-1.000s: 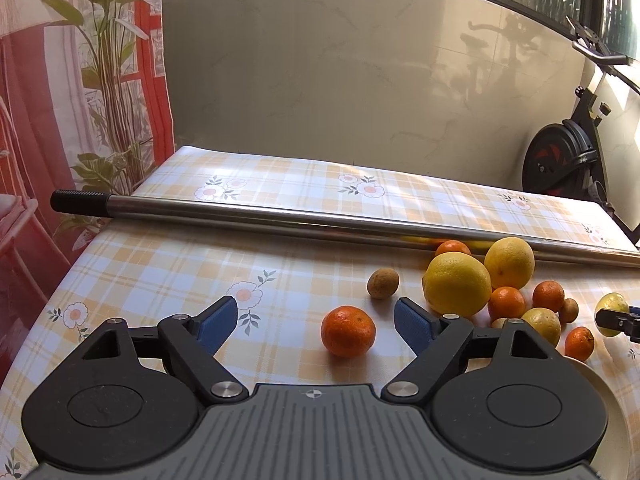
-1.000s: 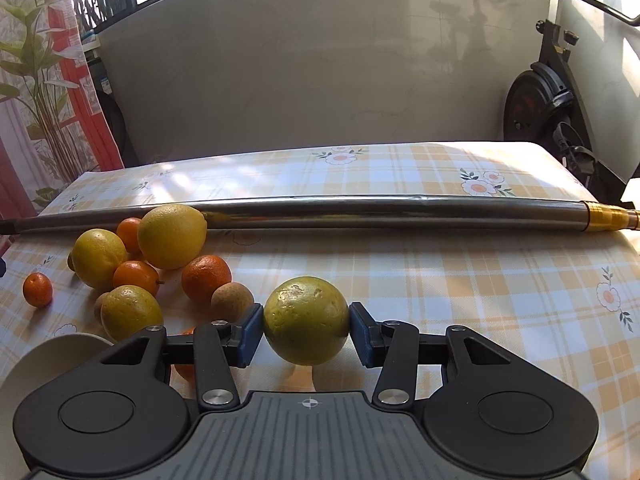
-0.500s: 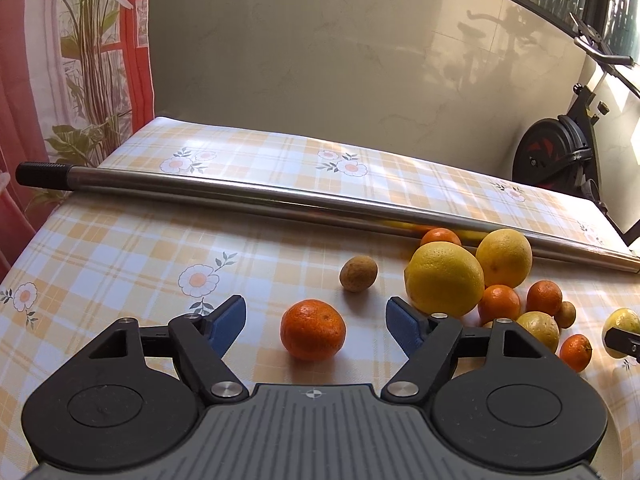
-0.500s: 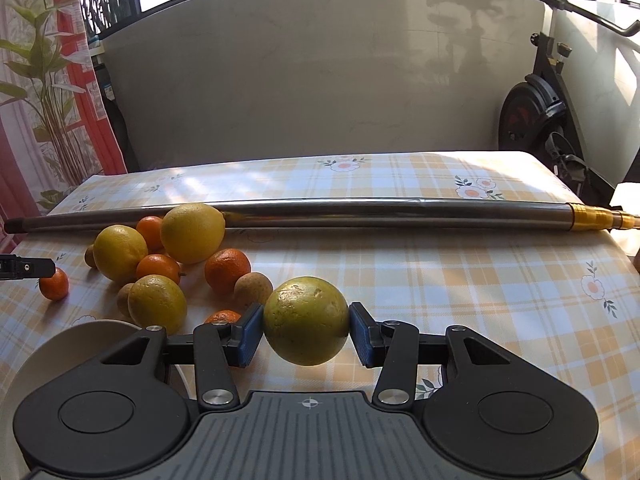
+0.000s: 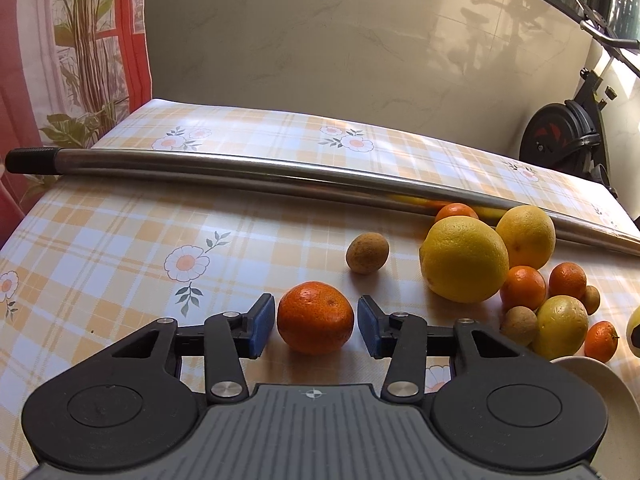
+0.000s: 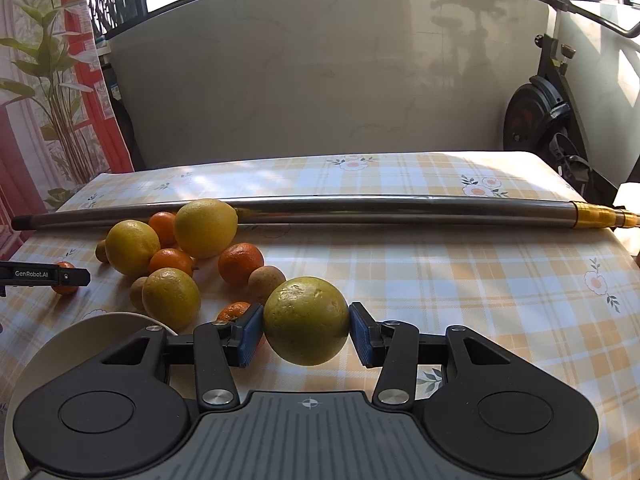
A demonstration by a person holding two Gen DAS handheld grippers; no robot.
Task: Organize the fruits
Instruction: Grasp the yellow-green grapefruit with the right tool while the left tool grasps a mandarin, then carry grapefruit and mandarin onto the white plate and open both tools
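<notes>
Mandarin (image 5: 315, 317) sits on the checked tablecloth (image 5: 120, 248) between the blue pads of your left gripper (image 5: 316, 322); the jaws stand just beside it on both sides, and I cannot tell if they already touch the skin. Your right gripper (image 6: 306, 326) is closed on a yellow-green citrus (image 6: 306, 320), pads pressing both its sides, and it seems lifted a little above the cloth. Left of it lies the fruit pile (image 6: 188, 256), with two big yellow fruits touching small oranges, near the long metal pole (image 6: 360, 210). A pale plate (image 6: 100, 324) shows its rim just beside the pile.
</notes>
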